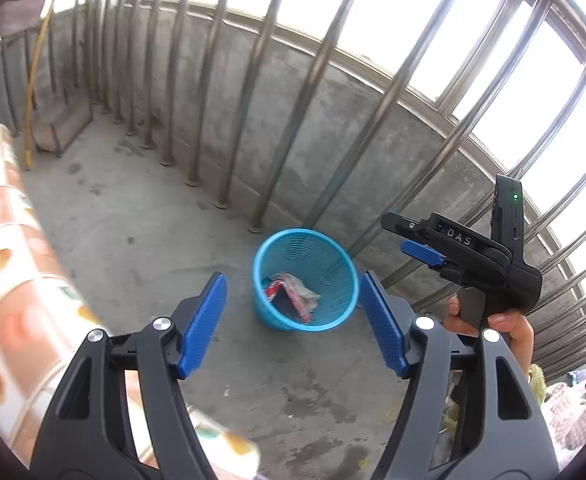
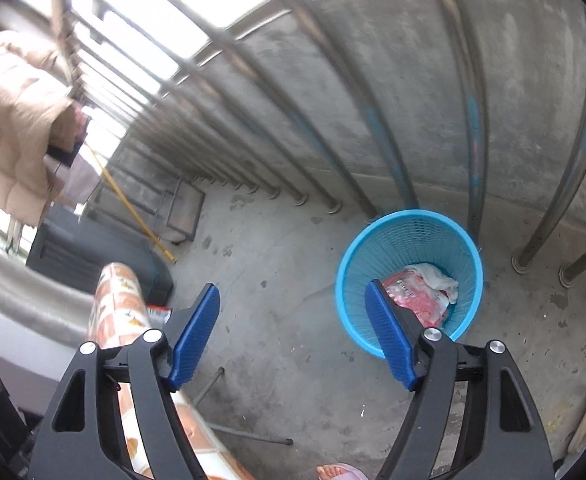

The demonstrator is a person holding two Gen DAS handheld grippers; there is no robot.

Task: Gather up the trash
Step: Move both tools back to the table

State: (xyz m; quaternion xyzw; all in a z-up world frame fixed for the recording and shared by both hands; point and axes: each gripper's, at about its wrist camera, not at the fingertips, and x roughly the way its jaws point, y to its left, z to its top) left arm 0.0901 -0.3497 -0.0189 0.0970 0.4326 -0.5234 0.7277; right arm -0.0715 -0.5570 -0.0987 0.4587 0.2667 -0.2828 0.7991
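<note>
A blue mesh waste basket (image 1: 335,256) stands on the concrete floor by the railing. It holds red and white wrappers and crumpled paper (image 1: 293,294). My left gripper (image 1: 293,320) is open and empty, held above and in front of the basket. My right gripper (image 2: 293,332) is open and empty, above the floor just left of the basket (image 2: 357,264), with the trash (image 2: 425,292) in view inside. The right gripper also shows in the left wrist view (image 1: 413,238), held by a hand to the right of the basket.
A metal railing (image 1: 313,80) on a low concrete wall runs behind the basket. A table with an orange patterned cloth (image 1: 9,264) is at the left. A yellow pole (image 2: 133,204) and a small metal stand (image 2: 183,210) lean far back. A sandalled foot (image 2: 339,472) is below.
</note>
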